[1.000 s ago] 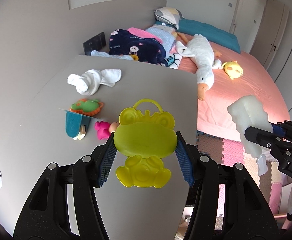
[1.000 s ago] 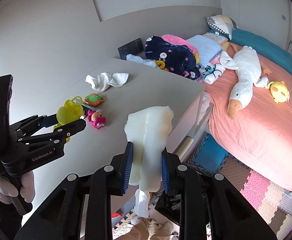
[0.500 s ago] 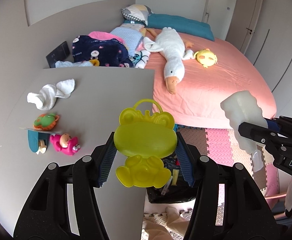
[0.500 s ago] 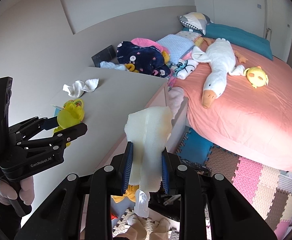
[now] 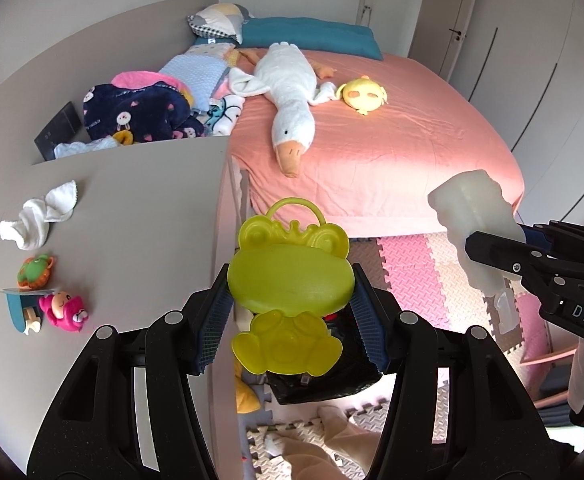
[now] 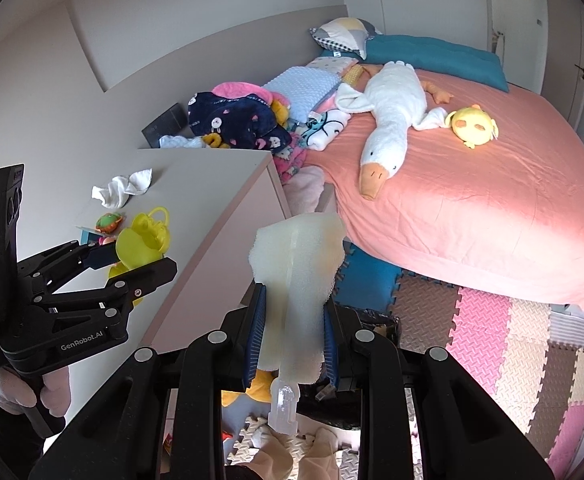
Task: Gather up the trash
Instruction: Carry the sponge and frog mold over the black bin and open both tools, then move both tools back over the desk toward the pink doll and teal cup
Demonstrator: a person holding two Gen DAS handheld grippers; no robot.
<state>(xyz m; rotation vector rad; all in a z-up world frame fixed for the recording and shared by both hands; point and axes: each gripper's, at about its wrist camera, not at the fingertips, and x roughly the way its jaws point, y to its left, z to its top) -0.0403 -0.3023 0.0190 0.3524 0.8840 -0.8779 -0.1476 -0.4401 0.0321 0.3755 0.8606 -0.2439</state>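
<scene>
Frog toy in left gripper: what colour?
Yellow-green frog toy, translucent plastic; clearest in the left wrist view.

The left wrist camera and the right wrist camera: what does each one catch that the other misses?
Only the left view shows the pink doll on the table and the yellow frog toy head-on in the left gripper. Only the right view shows the gloved hand holding that gripper, and the foam piece head-on in the right gripper. Both show the goose plush and white cloth.

Tabletop (image 5: 139, 216) left of bed (image 5: 412, 128) — bin (image 5: 324, 384) seemingly below.
</scene>
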